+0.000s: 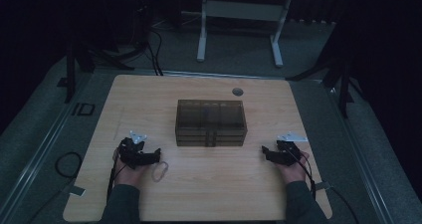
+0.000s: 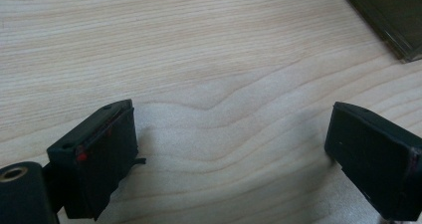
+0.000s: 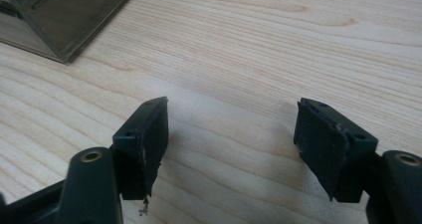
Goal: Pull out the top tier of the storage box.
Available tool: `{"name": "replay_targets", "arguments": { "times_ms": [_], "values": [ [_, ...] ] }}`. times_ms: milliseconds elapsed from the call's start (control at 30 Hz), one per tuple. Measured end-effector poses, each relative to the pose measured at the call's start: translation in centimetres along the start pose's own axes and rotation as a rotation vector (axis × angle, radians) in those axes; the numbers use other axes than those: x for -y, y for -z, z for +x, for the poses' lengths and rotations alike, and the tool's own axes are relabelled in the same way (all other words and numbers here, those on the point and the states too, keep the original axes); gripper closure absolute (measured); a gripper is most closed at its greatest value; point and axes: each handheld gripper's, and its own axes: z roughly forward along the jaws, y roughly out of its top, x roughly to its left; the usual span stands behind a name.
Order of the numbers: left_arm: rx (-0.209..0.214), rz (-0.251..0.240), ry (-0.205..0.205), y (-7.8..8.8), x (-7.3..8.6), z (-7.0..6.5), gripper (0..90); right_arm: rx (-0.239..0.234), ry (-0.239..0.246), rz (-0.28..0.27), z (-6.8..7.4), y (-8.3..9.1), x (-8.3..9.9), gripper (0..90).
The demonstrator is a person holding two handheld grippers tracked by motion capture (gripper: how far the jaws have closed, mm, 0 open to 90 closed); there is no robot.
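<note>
A dark translucent box (image 1: 210,122) with drawer-like fronts stands in the middle of the wooden table (image 1: 199,194). My left gripper (image 1: 142,152) rests low over the table to the front left of the box, held in a hand. Its jaws (image 2: 231,119) stand open with bare wood between them, and a corner of the box (image 2: 393,15) lies beyond. My right gripper (image 1: 279,152) sits to the front right of the box, its jaws (image 3: 231,109) open over bare wood. The box corner (image 3: 64,15) shows at the upper left of the right gripper view.
A pale oval ring (image 1: 160,171) lies on the table just right of the left hand. A round grey grommet (image 1: 238,91) sits near the table's far edge. Cables trail off both grippers toward the near edge. A white desk frame (image 1: 239,15) stands on the floor behind.
</note>
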Motion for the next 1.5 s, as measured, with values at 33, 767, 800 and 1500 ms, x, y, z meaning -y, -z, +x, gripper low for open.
{"name": "replay_targets", "arguments": {
  "times_ms": [33, 767, 800, 1500],
  "values": [
    [0.0, 0.0, 0.0, 0.0, 0.0, 0.0, 6.6, -0.002, 0.0, 0.003, 0.0, 0.0, 0.0, 26.9],
    [-0.006, 0.001, 0.004, 0.0, -0.1, 0.0, 6.7, 0.018, -0.021, -0.014, 0.0, 0.4, 0.3, 40.7],
    [-0.006, 0.001, 0.004, 0.0, -0.1, 0.0, 6.7, 0.025, -0.024, -0.016, -0.1, 0.4, 0.3, 41.5],
    [-0.005, 0.0, 0.005, 0.0, -0.1, -0.1, 6.7, 0.048, 0.043, -0.027, 1.5, 2.0, -0.4, 44.6]
  ]
}}
